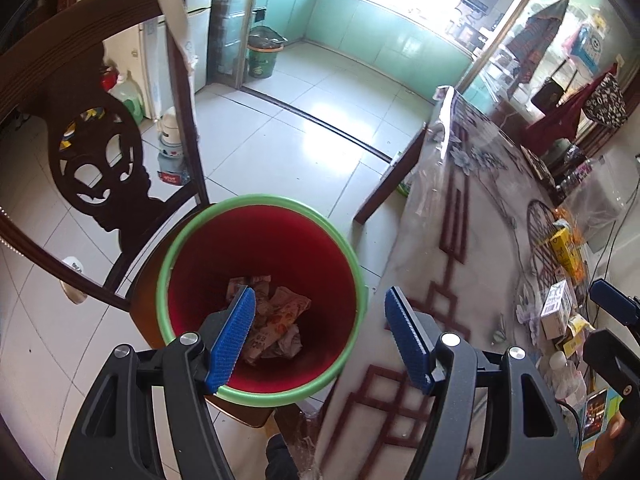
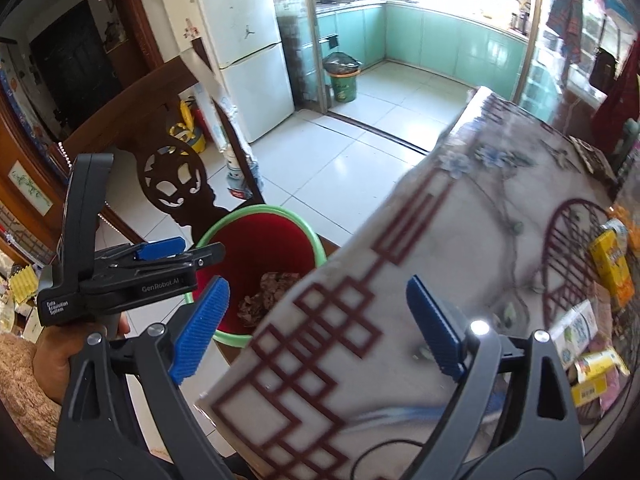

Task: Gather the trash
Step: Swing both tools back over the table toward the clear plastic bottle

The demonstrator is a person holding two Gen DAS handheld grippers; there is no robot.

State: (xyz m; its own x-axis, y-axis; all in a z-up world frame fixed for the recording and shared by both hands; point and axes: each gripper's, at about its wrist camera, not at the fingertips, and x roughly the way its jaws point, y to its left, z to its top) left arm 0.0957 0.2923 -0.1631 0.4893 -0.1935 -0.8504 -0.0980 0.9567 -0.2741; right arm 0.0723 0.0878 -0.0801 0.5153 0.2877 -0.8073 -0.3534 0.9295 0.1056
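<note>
A red bin with a green rim point(image 1: 168, 264) stands on a chair seat beside the table, with crumpled wrappers point(image 1: 276, 320) at its bottom. My left gripper point(image 1: 322, 296) hangs open above the bin's right side and the table edge, with nothing between its blue pads. In the right wrist view the bin point(image 2: 256, 248) and wrappers point(image 2: 272, 288) lie left of the table. My right gripper point(image 2: 318, 284) is open and empty over the tablecloth. The left gripper point(image 2: 192, 250) shows side-on above the bin. A yellow box point(image 2: 612, 268), a white carton point(image 2: 580, 332) and a yellow packet point(image 2: 596, 372) lie at the table's right.
A carved dark wooden chair point(image 1: 92, 160) stands left of the bin. The patterned table point(image 1: 460, 240) fills the right, with boxes point(image 1: 556, 308) and a plastic bottle point(image 1: 568, 376) near its right edge. A green kitchen bin point(image 1: 262, 56) and a white fridge point(image 2: 248, 48) stand far back.
</note>
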